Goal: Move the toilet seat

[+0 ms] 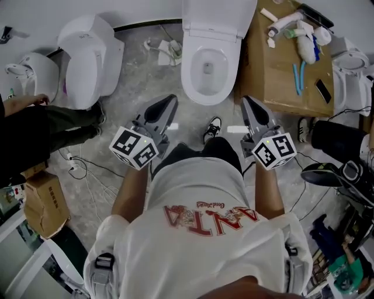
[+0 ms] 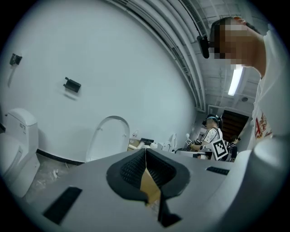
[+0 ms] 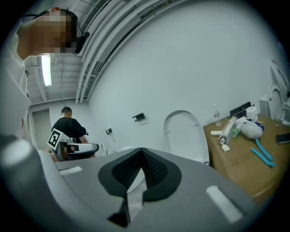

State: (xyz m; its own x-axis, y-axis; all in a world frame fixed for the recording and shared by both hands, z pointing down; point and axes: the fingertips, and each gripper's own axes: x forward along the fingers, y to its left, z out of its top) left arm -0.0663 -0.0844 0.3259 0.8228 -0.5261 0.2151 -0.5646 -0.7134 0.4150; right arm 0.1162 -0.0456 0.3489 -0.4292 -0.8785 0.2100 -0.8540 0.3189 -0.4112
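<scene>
Far left: two spare white toilets (image 1: pixel 87 58) on the floor. A person in dark clothes (image 1: pixel 35 131) is beside them, with a cardboard box (image 1: pixel 44 201) and loose cables (image 1: pixel 82 169) nearer.

Left gripper (image 1: pixel 170 102): jaws pressed together, nothing between the pads. It's held out in front of the operator, pointing at the bowl's near-left side, short of it, no contact.

Centre far: the target toilet, bowl (image 1: pixel 193 79) open. Toilet seat (image 1: pixel 217 13) is raised, standing upright at the far end of the bowl against the wall. Both gripper views show it as a white arch. Can't separate seat from lid. Neither gripper touches it.

A black-and-white shoe (image 1: pixel 213 128) is on the floor between the two grippers.

Right gripper (image 1: pixel 248 101): jaws also pressed together, empty. It mirrors the left, near the bowl's near-right side, just beside the edge of the cardboard-topped bench (image 1: pixel 274 87).

On the bench: white tubes and bottles (image 1: pixel 286 23), blue tools (image 1: pixel 299 76), a phone (image 1: pixel 322 90).

Far right: another white toilet (image 1: pixel 350 76).
</scene>
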